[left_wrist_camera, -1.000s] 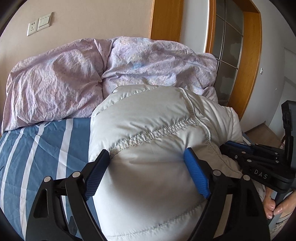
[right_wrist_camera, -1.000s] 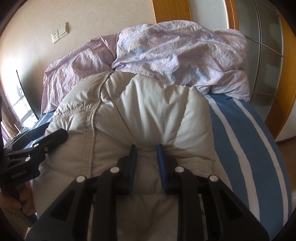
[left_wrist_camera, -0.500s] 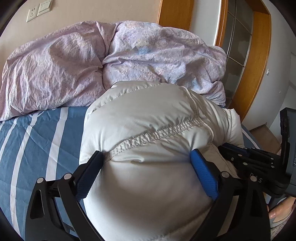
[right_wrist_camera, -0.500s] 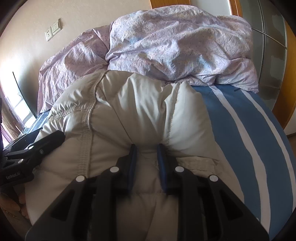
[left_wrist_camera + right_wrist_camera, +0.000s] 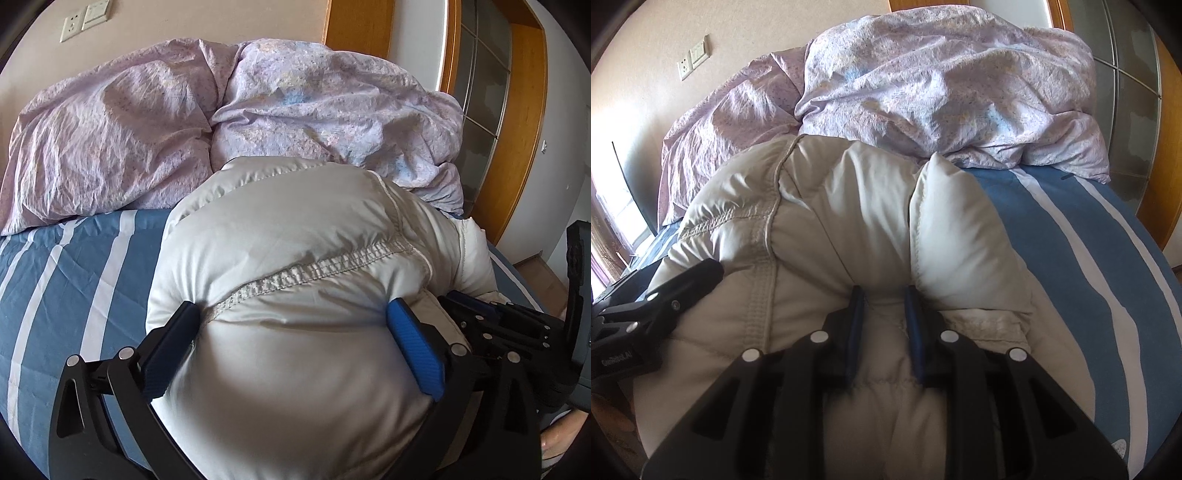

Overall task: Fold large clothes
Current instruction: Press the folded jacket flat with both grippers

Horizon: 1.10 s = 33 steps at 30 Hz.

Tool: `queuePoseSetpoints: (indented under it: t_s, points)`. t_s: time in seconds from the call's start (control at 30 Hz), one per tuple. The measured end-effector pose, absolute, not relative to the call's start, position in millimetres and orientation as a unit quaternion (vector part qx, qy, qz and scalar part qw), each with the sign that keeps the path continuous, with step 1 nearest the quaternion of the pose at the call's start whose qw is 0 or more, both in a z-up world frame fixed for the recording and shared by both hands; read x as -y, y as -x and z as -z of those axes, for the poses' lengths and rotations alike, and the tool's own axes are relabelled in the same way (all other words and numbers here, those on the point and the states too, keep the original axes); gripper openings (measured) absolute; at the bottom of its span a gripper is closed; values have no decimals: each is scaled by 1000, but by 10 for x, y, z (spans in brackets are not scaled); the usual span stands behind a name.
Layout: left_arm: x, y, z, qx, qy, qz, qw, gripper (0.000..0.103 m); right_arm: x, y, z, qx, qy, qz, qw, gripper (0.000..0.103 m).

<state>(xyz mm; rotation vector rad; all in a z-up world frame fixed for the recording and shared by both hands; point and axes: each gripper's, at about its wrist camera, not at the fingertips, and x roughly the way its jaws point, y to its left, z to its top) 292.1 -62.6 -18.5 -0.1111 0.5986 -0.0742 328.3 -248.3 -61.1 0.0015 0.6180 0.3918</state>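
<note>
Covering most of the scene, the bed (image 5: 74,280) in its blue sheet with white stripes carried everything, and a rumpled lilac duvet (image 5: 258,122) was heaped across its far end against the wall. Nearer you lay the pale grey puffer jacket (image 5: 295,266), bunched into a thick mound on the sheet, its far edge touching the duvet. Your left gripper (image 5: 295,325) stood spread wide, the jacket's bulge filling the gap between its blue pads, a stitched seam running across from one pad toward the other; whether the pads pressed the fabric I cannot tell. Your right gripper (image 5: 882,306) was drawn nearly together and pinched a narrow fold of the jacket (image 5: 849,206), puffed cloth swelling up on either side of its fingers. Two wall sockets (image 5: 85,18) sat above the duvet.
</note>
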Motion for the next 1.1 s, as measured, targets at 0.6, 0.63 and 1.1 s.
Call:
queuePoseSetpoints:
  t_s: [0.6, 0.63, 1.1]
  points:
    - [501, -3075, -128, -299, 30, 16, 954, 102, 2488, -3414, 167, -303, -34, -146, 941, 37]
    - [500, -3082, -107, -299, 36, 18, 954, 102, 2473, -3436, 219, -303, -28, -144, 942, 37]
    - [542, -3247, 167, -301, 60, 11, 952, 102, 2472, -3638, 552, -291, -28, -159, 943, 38]
